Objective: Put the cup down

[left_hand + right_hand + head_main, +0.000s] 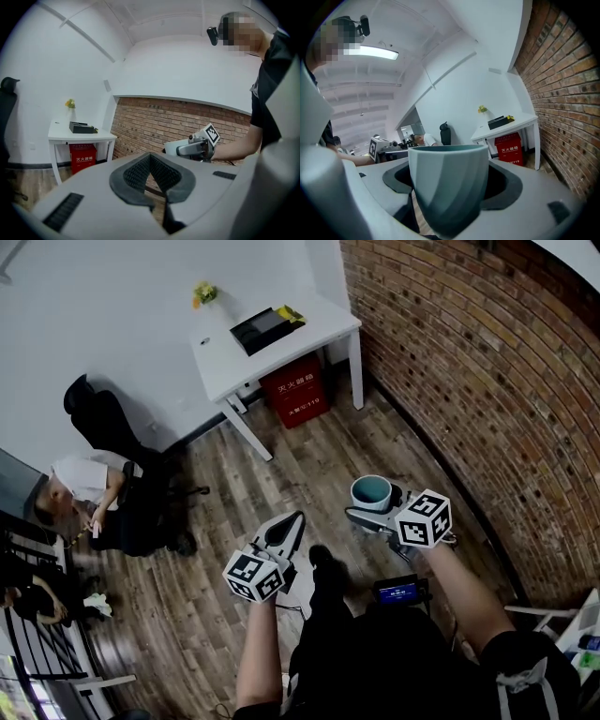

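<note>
The right gripper (379, 515) is pinching the teal cup (372, 491), holding it upright above the wooden floor (309, 460). The left gripper (287, 529) is hanging empty, jaws pressed together. The red box (296, 390) is showing Chinese characters and "119", with its smaller print blurring out

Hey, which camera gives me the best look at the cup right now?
The right gripper view: the cup fills the middle, upright between the jaws, its striped side and rim clear. The head view shows the cup small, from above, with its teal inside. The left gripper view shows only a small pale side of the cup.
</note>
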A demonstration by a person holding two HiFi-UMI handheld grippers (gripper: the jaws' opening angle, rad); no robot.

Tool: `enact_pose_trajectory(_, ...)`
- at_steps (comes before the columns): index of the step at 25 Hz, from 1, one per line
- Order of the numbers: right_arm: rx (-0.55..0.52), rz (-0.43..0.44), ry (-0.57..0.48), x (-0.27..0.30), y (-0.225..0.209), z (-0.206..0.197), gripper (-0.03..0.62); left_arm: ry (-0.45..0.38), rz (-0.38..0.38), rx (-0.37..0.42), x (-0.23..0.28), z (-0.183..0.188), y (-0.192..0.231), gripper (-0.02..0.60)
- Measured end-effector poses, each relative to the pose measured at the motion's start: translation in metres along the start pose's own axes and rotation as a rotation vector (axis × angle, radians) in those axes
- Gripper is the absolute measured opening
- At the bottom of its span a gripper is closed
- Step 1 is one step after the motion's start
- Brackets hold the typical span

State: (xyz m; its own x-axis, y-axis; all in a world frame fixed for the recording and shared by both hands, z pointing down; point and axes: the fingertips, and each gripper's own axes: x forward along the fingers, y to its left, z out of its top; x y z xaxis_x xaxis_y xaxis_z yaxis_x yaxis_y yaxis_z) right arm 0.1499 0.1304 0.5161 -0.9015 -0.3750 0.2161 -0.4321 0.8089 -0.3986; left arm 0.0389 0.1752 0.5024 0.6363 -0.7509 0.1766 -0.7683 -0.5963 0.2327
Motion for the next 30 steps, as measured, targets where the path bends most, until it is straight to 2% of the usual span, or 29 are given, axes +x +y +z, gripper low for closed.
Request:
enact_pose_trajectory(6,0.016,-0.057,0.002,0.055,-0.055,0.027,0.402,-0.023,-0.028,-0.030,0.040,0.017,0.087,0.008)
enact_pose_trajectory(14,0.035,-0.100,-0.037,0.169,-0.124,0.114,0.402,-0.013,-0.039,-0.010,0.077,0.069,0.227,0.008)
enact_pose_trajectory(17,0.045,-0.096,-0.040,0.211,-0.138,0.134,0.402,-0.014,-0.032,-0.019,0.084,0.081,0.274,0.008)
enact_pose_trajectory(24,0.061,-0.106,-0.018,0.268,-0.181,0.159,0.402,-0.008,-0.032,-0.041,0.109,0.095,0.342,0.008)
enact_pose_trajectory(30,0.079,-0.092,-0.015,0.308,-0.239,0.177,0.402,-0.005,-0.031,-0.053,0.157,0.102,0.389,0.008)
